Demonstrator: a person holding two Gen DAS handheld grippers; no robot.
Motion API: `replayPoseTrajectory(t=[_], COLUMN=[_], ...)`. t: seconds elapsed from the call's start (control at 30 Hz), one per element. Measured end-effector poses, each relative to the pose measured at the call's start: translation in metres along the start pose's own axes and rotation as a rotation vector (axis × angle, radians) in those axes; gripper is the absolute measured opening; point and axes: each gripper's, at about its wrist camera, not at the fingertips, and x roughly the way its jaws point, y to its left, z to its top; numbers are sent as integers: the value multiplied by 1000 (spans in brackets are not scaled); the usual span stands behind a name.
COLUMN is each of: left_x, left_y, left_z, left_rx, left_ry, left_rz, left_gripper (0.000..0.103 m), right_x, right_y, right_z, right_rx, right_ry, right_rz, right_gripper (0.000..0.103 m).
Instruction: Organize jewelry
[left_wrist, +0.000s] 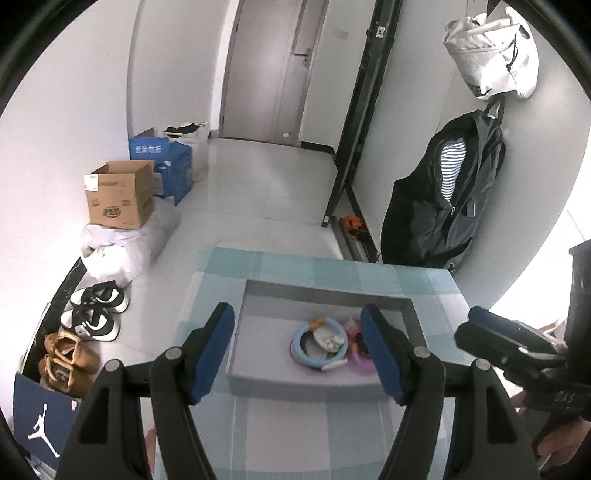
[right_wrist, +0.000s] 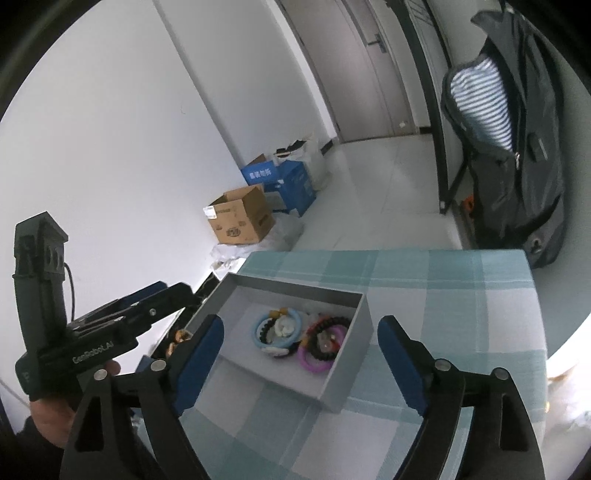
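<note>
A shallow grey box (left_wrist: 325, 291) (right_wrist: 295, 290) sits on a table with a blue checked cloth (left_wrist: 280, 264) (right_wrist: 443, 295). Inside lies a heap of bracelets: a light blue ring (left_wrist: 300, 349) (right_wrist: 258, 330), a pink ring (right_wrist: 314, 363) (left_wrist: 360, 365), a black bead bracelet (right_wrist: 327, 325), and white pieces (left_wrist: 330, 339) (right_wrist: 284, 326). My left gripper (left_wrist: 299, 354) hovers open above the box's near side, nothing between its blue pads. My right gripper (right_wrist: 301, 363) also stands open over the box's near right corner, empty. Each gripper shows at the edge of the other's view.
Left of the table, the floor holds several shoes (left_wrist: 94, 314), a navy shoe box (left_wrist: 40, 413), white bags and cardboard boxes (left_wrist: 120, 194) (right_wrist: 240, 218). A dark jacket (left_wrist: 443, 199) (right_wrist: 517, 147) and a white bag (left_wrist: 491, 55) hang on the right wall. A grey door (left_wrist: 273, 70) stands at the back.
</note>
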Motion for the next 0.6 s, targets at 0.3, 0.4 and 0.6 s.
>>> replayPoseTrajectory(t=[0.3,0.4,0.6], left_x=[-19,-25,-31], left_y=[-10,-16,-19], left_z=[-25,-29,-36], left_rx=[-5,13,23], left_ry=[5,-5,-12], left_rz=[29,34,46], left_gripper=[74,75,75], right_x=[-29,-36,-46], right_y=[7,13,25], right_z=[-25,-35,-52], right_rx=[1,-31,-66], right_ry=[-40,-48,-48], right_rz=[-41,-55,-58], right_gripper=[97,99,100])
